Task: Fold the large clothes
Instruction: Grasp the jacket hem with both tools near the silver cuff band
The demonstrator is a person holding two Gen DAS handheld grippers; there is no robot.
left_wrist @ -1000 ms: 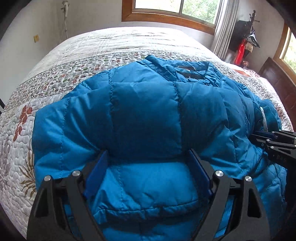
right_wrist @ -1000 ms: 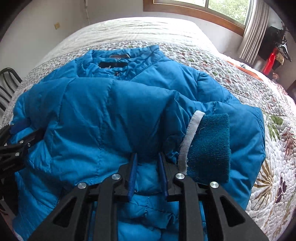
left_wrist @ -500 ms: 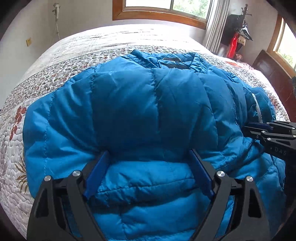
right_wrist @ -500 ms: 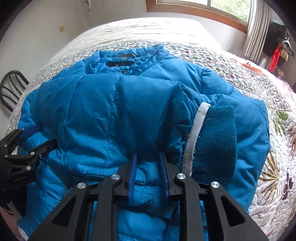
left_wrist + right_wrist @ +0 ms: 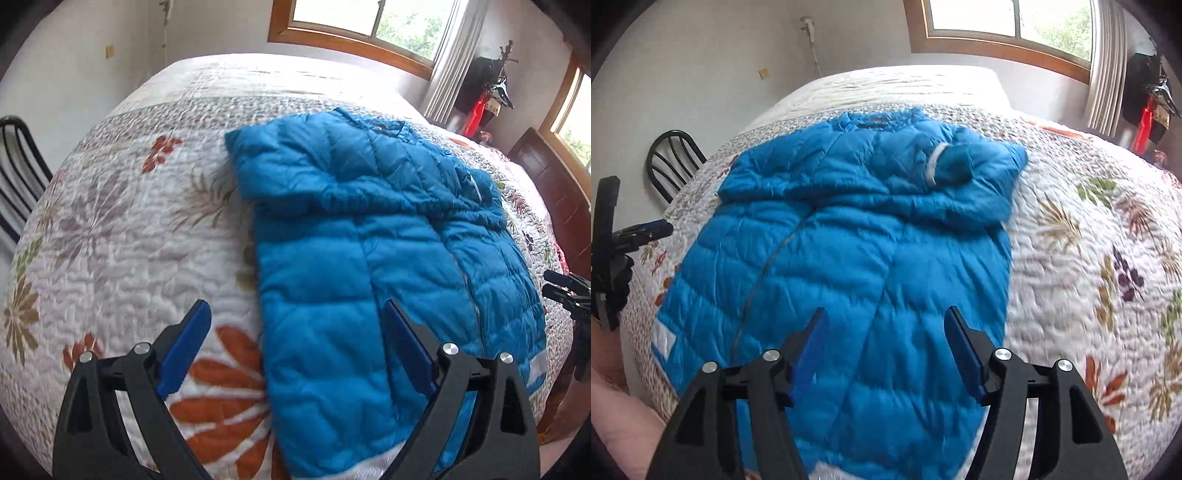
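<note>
Bed [image 5: 122, 236] fills both views, covered by a white quilted spread with leaf and flower prints in orange, brown, green and purple. Wood-framed window [image 5: 1008, 22] sits behind the far end of the bed, with a pale curtain [image 5: 1108, 70] at its right side. Black metal chair [image 5: 670, 162] stands off the bed's left side. Dark wooden furniture [image 5: 554, 199] lines the far right in your left wrist view, with red and black items hanging in the corner above it.

No containers in either view.

Blue puffer jacket [image 5: 849, 236] lies flat on the bed, collar toward the window and hem toward you. Its sleeves are folded across the chest; a dark teal knit cuff [image 5: 951, 166] with a pale band lies on top near the collar. Zipper line runs down the front to the hem, and a light patch shows at the hem corner.

Your left tongs [image 5: 297, 332] are spread wide and grip nothing: one blue pad [image 5: 184, 347] hangs over bare quilt, the other over the jacket's lower panel. Whether either pad touches the fabric I can't tell.

Your right tongs [image 5: 884, 343] are also spread, holding nothing, both pads above the jacket's lower half. Slight motion blur in both views.
</note>
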